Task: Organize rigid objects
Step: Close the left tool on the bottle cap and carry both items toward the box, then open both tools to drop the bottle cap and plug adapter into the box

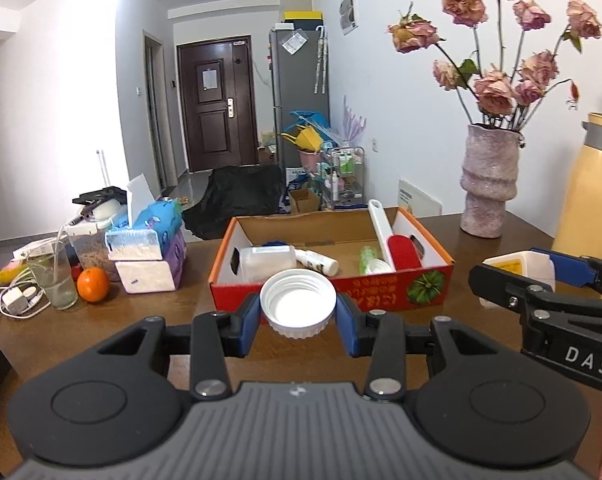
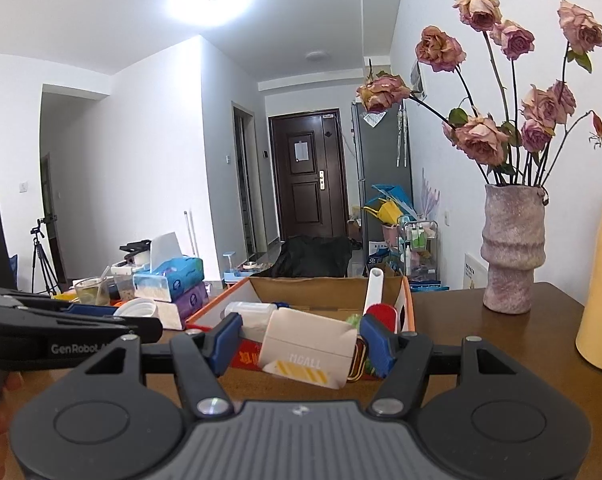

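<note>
In the left wrist view, the left hand-held gripper (image 1: 297, 316) is sitting at lower centre, its blue pads clamping a white lid (image 1: 298, 303) from both sides, open side facing the camera, hanging above the brown tabletop (image 1: 149, 308). Just behind the lid, in mid-frame, a cardboard box (image 1: 329, 294) with a red front is resting on the tabletop, holding a clear jar (image 1: 265, 261), a small white bottle (image 1: 316, 261) and a red-and-white brush (image 1: 397, 240). At the right edge, the right hand-held gripper (image 1: 517, 276) is reaching in, gripping a white case (image 1: 517, 268). In the right wrist view, the same right hand-held gripper (image 2: 297, 344) is lying at lower centre, its pads pressing on the tilted case (image 2: 309, 346), which is carrying a yellow striped label and hanging in front of the box (image 2: 325, 286). The left hand-held gripper (image 2: 139, 314) is entering from the left edge with the lid (image 2: 139, 309). A vase (image 2: 511, 248) of dried roses is standing at the right on the tabletop (image 2: 481, 340). An orange (image 1: 93, 284) and a glass (image 1: 55, 276) are sitting at the left of the left wrist view.
</note>
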Demonstrator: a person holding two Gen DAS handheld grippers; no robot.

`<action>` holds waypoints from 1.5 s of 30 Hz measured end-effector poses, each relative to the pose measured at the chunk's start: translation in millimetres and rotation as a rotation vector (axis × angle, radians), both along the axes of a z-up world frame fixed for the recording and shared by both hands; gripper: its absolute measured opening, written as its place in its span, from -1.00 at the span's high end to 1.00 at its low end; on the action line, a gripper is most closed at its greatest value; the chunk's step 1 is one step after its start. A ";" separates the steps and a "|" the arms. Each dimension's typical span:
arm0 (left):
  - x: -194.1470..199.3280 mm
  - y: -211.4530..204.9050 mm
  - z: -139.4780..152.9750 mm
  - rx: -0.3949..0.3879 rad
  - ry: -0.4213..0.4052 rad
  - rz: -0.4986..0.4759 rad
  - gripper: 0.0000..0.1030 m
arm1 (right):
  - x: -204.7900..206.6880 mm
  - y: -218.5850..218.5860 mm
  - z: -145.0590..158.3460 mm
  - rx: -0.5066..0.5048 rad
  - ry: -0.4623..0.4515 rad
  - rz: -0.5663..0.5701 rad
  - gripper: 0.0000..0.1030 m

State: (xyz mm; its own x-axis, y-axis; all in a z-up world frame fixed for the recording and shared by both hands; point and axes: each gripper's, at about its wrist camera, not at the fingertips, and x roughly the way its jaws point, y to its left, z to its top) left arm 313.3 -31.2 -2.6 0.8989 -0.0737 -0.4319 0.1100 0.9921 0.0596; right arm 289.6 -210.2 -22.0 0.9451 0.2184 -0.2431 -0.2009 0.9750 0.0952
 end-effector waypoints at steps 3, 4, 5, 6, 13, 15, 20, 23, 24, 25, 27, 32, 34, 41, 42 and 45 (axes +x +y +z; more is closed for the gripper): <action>14.9 2.8 3.8 -0.005 -0.001 0.019 0.20 | 13.2 0.5 3.6 0.000 0.005 0.000 -0.24; 20.6 3.8 5.4 -0.007 -0.001 0.027 0.20 | 18.5 0.4 4.9 0.001 0.008 -0.002 -0.24; 26.6 4.9 7.2 -0.011 0.001 0.035 0.20 | 24.2 0.3 6.1 0.003 0.012 -0.004 -0.24; 31.3 5.8 8.5 -0.014 0.002 0.040 0.20 | 29.1 0.5 7.1 0.005 0.015 -0.006 -0.24; 67.8 9.1 18.5 -0.004 -0.001 0.077 0.20 | 64.3 5.7 14.9 0.005 0.023 -0.012 -0.24; 80.6 10.2 19.9 -0.001 0.001 0.090 0.20 | 74.8 7.6 17.3 0.000 0.024 -0.016 -0.24; 113.2 13.7 21.4 0.006 0.011 0.123 0.20 | 106.7 9.8 23.1 -0.004 0.038 -0.029 -0.24; 135.3 17.2 21.4 0.005 0.021 0.144 0.20 | 128.7 10.1 25.2 -0.013 0.050 -0.039 -0.24; 141.8 18.6 21.4 0.000 0.026 0.148 0.20 | 136.8 9.9 25.5 -0.015 0.054 -0.041 -0.24; 151.8 20.0 20.6 -0.007 0.037 0.154 0.20 | 144.6 9.6 25.4 -0.016 0.060 -0.042 -0.24; 167.3 21.2 17.9 -0.010 0.050 0.162 0.20 | 162.4 8.5 24.0 -0.017 0.076 -0.049 -0.24; 208.0 17.5 5.2 0.005 0.076 0.175 0.20 | 208.3 8.0 12.6 -0.034 0.120 -0.068 -0.24; 223.4 14.4 -3.4 0.021 0.093 0.182 0.20 | 226.8 7.1 3.2 -0.040 0.141 -0.073 -0.24; 264.7 10.6 -40.9 0.028 0.137 0.191 0.19 | 264.4 7.3 -29.6 -0.052 0.183 -0.071 -0.24; 268.7 10.6 -44.1 0.028 0.137 0.195 0.18 | 266.7 8.0 -35.0 -0.064 0.185 -0.064 -0.24; 274.9 11.3 -56.3 0.035 0.153 0.202 -0.75 | 274.0 6.7 -49.2 -0.075 0.220 -0.064 -0.26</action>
State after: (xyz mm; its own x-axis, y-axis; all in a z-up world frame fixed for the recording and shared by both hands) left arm 588.2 -19.8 -58.9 0.8179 0.1179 -0.5631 -0.0796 0.9925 0.0923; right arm 563.5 -203.5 -71.3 0.8787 0.1334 -0.4584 -0.1208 0.9910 0.0570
